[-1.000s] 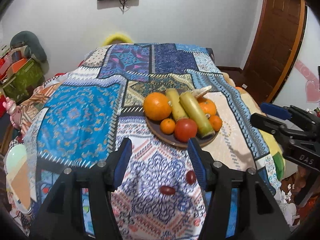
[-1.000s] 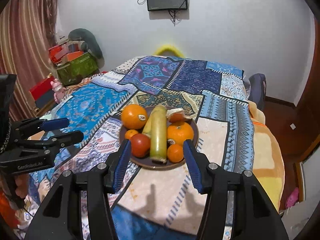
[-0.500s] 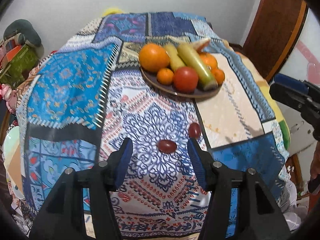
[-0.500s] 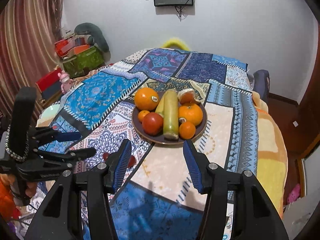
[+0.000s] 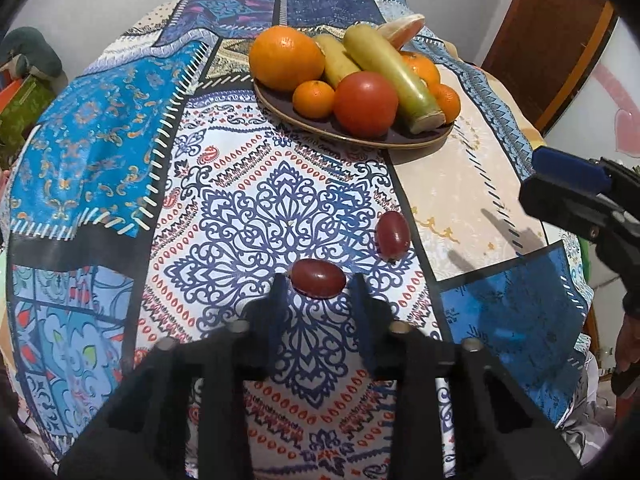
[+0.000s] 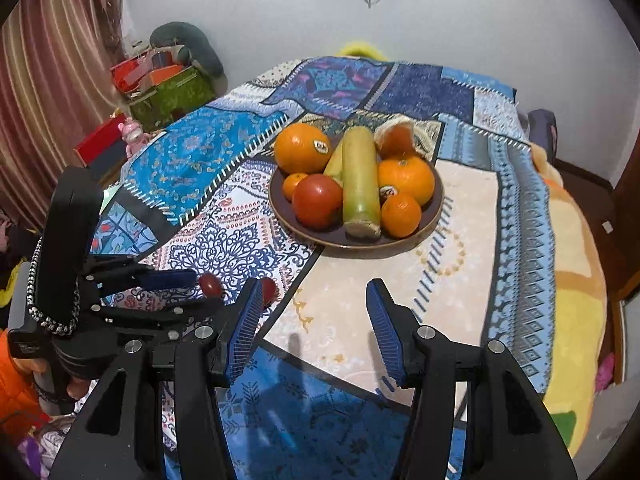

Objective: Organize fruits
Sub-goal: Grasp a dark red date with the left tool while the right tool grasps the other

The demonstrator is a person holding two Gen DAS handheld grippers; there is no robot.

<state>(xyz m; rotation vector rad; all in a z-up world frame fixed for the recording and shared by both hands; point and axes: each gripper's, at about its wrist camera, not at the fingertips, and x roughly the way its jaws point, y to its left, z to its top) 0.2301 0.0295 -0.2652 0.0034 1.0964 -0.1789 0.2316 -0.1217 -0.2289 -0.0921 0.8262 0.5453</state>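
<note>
Two dark red grapes lie on the patterned cloth. The near grape [image 5: 318,278] sits just ahead of my open left gripper [image 5: 318,292], between its fingertips; it also shows in the right wrist view [image 6: 210,285]. The second grape [image 5: 393,235] lies a little farther right, partly hidden in the right wrist view [image 6: 269,289]. A brown plate [image 5: 360,138] holds oranges, a tomato [image 5: 366,104] and long yellow-green fruits. My right gripper [image 6: 316,312] is open and empty above the cloth, short of the plate [image 6: 436,204].
The patchwork cloth covers a bed or table that drops off at the right edge [image 6: 576,280]. Boxes and a green bag [image 6: 168,92] stand by the left wall. A wooden door [image 5: 552,32] is at the right.
My left gripper has dropped and moved forward to the near grape, which now lies between its fingertips. The right gripper has pulled back a little from the plate.
</note>
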